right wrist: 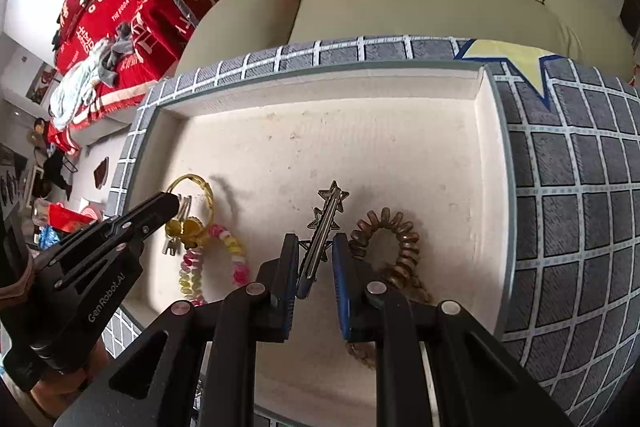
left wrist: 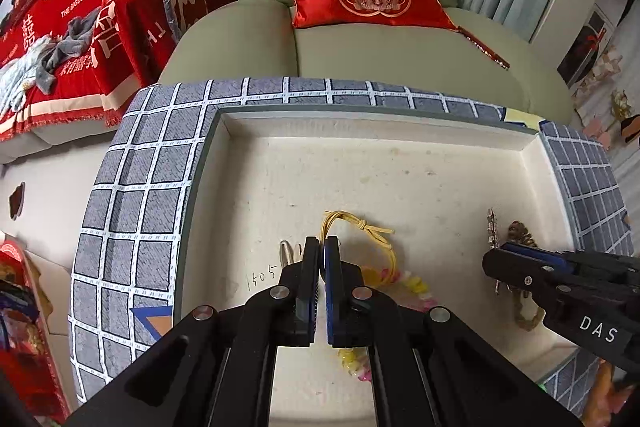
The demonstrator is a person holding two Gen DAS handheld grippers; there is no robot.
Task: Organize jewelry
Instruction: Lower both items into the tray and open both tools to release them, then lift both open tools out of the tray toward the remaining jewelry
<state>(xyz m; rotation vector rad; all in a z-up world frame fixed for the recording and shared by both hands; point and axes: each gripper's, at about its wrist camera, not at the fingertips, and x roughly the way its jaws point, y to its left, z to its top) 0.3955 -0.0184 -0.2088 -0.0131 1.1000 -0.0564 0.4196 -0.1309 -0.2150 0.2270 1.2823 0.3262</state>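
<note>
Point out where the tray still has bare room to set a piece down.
The far half of the tray, up to its back wall, is bare. The near half is crowded: yellow cord loop and pastel coil bracelet by the left gripper, star hair clip and brown coil tie by the right gripper.

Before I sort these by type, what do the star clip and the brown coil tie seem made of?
Star clip: probably metal, dull silver-grey, with thin hard-edged star outlines.
Brown coil tie: likely glossy plastic, a ridged telephone-cord spiral catching highlights.
</note>
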